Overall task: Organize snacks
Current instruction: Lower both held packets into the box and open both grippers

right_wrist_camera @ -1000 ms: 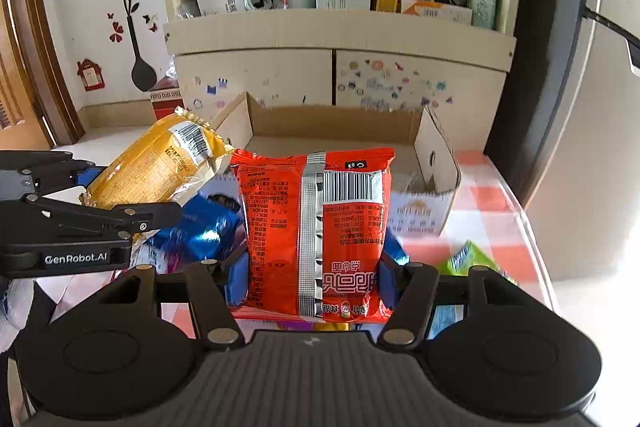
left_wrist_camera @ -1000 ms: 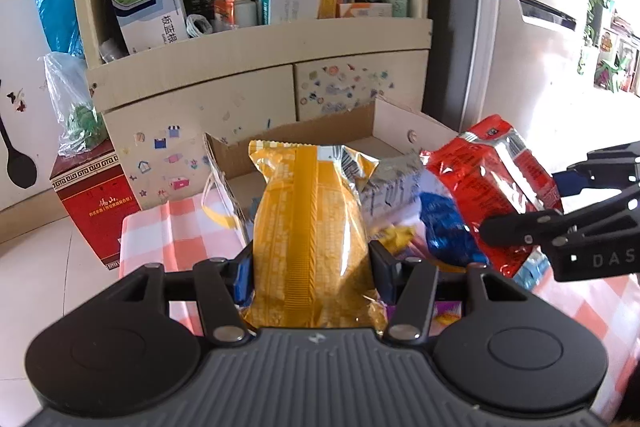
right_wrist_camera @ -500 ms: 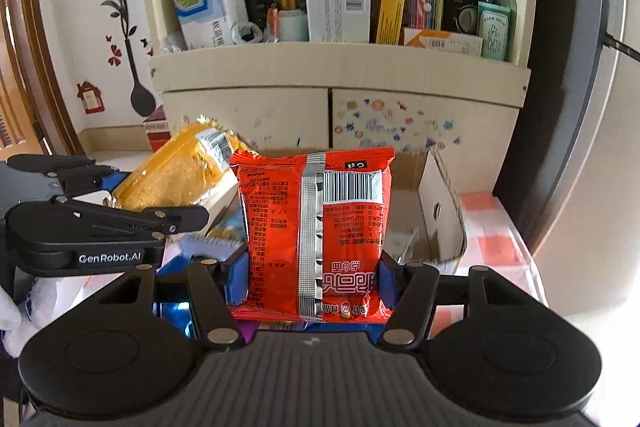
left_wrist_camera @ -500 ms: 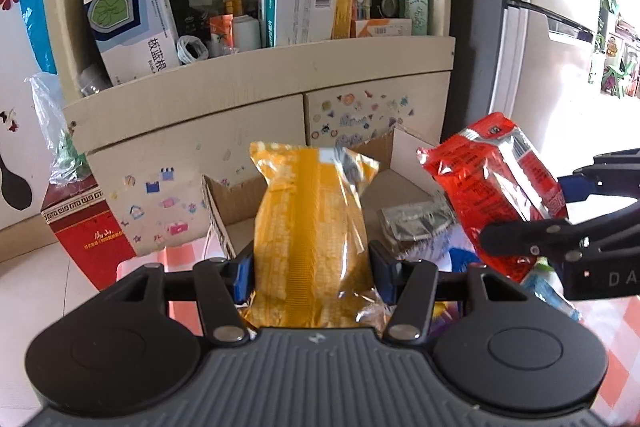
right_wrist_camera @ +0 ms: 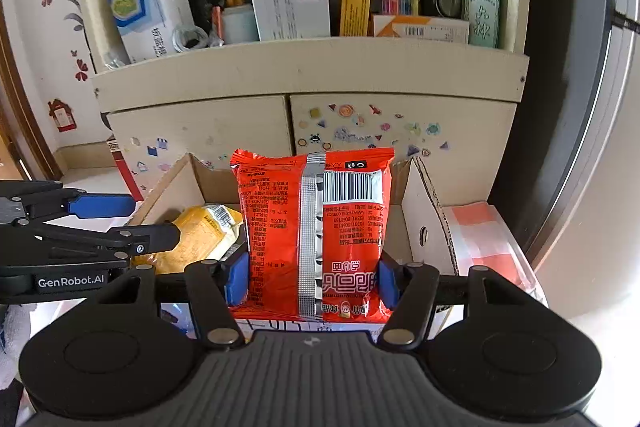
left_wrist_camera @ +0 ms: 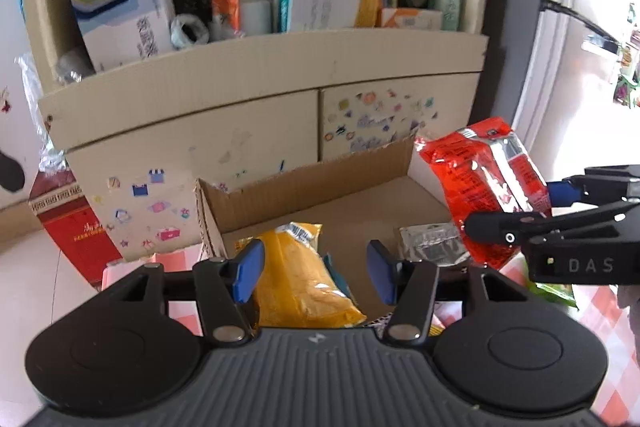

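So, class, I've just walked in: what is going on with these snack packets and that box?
A person is sorting snacks into a cardboard box. The left gripper is open above the yellow packet, which lies inside the box. The right gripper is shut on the red packet, holding it upright over the box.

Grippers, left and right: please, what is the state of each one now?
Left gripper: jaws open, holding nothing; the yellow snack bag lies in the cardboard box.
Right gripper: jaws closed on the red snack bag.
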Demonstrator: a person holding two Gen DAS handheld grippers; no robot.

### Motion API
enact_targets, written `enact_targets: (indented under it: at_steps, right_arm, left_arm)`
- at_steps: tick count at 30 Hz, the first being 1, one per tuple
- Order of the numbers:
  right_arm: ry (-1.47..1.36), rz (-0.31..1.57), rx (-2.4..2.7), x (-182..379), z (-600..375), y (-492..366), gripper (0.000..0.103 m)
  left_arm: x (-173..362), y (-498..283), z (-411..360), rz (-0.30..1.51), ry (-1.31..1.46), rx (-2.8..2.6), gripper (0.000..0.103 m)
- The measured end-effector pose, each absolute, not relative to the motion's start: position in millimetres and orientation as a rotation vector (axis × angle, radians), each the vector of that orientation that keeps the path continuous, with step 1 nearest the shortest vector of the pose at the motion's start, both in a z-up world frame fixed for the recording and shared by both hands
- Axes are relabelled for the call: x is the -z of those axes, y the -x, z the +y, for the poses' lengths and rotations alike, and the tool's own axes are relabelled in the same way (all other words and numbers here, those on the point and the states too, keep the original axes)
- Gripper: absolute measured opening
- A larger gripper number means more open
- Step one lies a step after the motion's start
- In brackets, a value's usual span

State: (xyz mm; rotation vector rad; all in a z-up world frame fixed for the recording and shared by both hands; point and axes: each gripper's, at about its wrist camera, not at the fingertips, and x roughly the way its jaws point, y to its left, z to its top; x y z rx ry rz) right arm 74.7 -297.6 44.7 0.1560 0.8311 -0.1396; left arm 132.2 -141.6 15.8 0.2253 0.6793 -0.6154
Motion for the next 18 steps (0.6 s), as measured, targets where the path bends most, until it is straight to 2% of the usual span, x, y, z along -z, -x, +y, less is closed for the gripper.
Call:
enact_targets:
  at_steps: [3,5,6,9,10,11,18]
  right_arm:
    - [-0.192,0.846,0.152,-37.2,-301.4,-81.8,0.067]
    - [-0.225,0.846,0.147,-32.0,-304.6,-85.5,0.069]
    - [-0.244,0.839,0.158,-30.4,-306.1,-86.1,0.07]
    - [-0.321,0.811,0.173,-30.3,-310.7,-84.2,0.082]
    - [-0.334,0.804,0.175,-32.5,-310.7,-82.6,0.088]
    - [-0.335,0.793,0.172,-35.7,-309.7,-80.5,0.089]
    - [-0.275,0.808,0.144,-49.8,-295.6,-57.4,0.094]
  left_arm:
    - [-12.5,-143.3,-138.8,0.707,-0.19,0.574,0.058]
    - [-11.4,-147.1,-135.1,0.709,-0.16,0.549,0.07]
    - [-11.1,-146.6,-133.7,0.705,-0.149,0.542,0.073]
    - [-10.7,-140.4,-134.8,0.703,-0.156,0.559,0.077]
    - [-11.4,-138.5,-135.1,0.702,-0.16,0.568,0.079]
    - [-12.2,-135.9,-135.0,0.7,-0.168,0.574,0.084]
    - [-19.4,-118.2,-111.4,0.691,-0.153,0.56,0.089]
